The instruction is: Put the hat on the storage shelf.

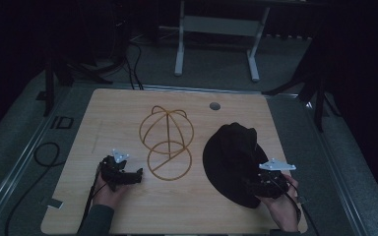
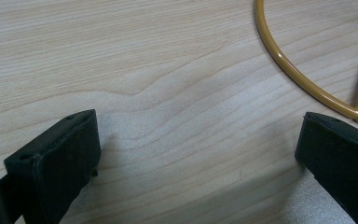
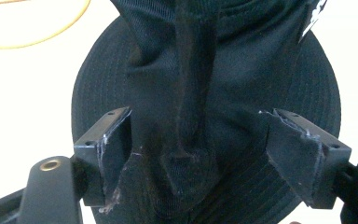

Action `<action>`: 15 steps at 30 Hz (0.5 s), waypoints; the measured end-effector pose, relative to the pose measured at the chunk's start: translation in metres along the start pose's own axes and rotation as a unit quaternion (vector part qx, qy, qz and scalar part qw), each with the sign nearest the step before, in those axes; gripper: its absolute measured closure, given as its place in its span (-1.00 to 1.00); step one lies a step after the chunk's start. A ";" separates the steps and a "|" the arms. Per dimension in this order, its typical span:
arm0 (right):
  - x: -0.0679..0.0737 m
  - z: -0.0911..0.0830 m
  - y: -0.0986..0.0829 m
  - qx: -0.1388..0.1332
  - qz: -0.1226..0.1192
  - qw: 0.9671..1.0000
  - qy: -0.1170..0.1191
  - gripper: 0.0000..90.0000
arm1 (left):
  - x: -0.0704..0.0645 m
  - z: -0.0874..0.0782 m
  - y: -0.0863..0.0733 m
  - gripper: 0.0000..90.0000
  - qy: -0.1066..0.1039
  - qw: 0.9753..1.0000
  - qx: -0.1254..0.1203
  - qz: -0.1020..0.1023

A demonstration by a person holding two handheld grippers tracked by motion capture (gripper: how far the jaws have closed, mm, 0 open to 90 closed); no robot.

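Right tool [image 3: 198, 154] open over black hat [image 3: 205, 84]

Open wood at left, blocked centre and right

Bare table [image 1: 108, 113] is lying open upper left; wire stand [image 1: 167, 142] is occupying centre, black hat [image 1: 234, 157] is crowding right.

Table [image 1: 128, 211]: light wood top with rounded corners, a small grey round cap [image 1: 215, 105] near its far edge.
Floor [image 1: 10, 137]: grey carpet, a black cable [image 1: 39, 157] looped left of the table.
Background: pale metal frame legs [image 1: 179, 49] stand beyond, in a dark room.
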State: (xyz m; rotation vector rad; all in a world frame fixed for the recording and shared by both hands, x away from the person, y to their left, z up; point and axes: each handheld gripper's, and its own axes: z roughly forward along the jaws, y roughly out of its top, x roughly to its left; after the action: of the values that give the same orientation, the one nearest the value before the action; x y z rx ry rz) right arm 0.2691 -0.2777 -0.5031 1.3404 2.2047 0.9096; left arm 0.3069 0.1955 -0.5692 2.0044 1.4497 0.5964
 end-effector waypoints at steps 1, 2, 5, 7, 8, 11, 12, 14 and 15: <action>0.000 0.000 0.000 -0.002 0.003 1.000 0.002 -0.47 | 0.000 0.000 0.000 -0.99 0.000 1.000 0.000 0.000; 0.000 0.000 0.000 -0.003 0.003 1.000 0.004 -0.47 | 0.000 0.000 0.000 -0.99 0.000 1.000 0.000 0.000; 0.000 -0.001 0.000 -0.002 0.003 1.000 0.004 -0.42 | 0.000 0.000 0.000 -0.99 0.000 1.000 0.000 0.000; 0.001 -0.001 0.000 -0.001 0.002 1.000 0.006 -0.42 | 0.000 0.000 0.000 -0.99 0.000 1.000 0.000 0.000; 0.002 -0.001 0.000 -0.001 0.003 1.000 0.005 -0.42 | 0.000 0.000 0.000 -0.99 0.000 1.000 0.000 0.000; 0.003 0.000 0.001 0.001 0.002 1.000 0.006 -0.43 | 0.000 0.000 0.000 -0.99 0.000 1.000 0.000 0.000; 0.003 0.001 0.001 0.002 0.003 1.000 0.008 -0.46 | 0.000 0.000 0.000 -0.99 0.000 1.000 0.000 -0.001; 0.004 0.001 0.002 0.003 0.002 1.000 0.012 -0.50 | 0.000 0.000 0.000 -0.99 0.000 1.000 0.000 -0.001; 0.004 0.001 0.003 0.002 0.000 1.000 0.016 -0.52 | 0.000 0.000 0.000 -0.99 0.000 1.000 0.000 -0.001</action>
State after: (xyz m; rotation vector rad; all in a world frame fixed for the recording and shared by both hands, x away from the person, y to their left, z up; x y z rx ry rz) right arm 0.2693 -0.2726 -0.5018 1.3364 2.2310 0.9324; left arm 0.3068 0.1953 -0.5692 2.0032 1.4507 0.5955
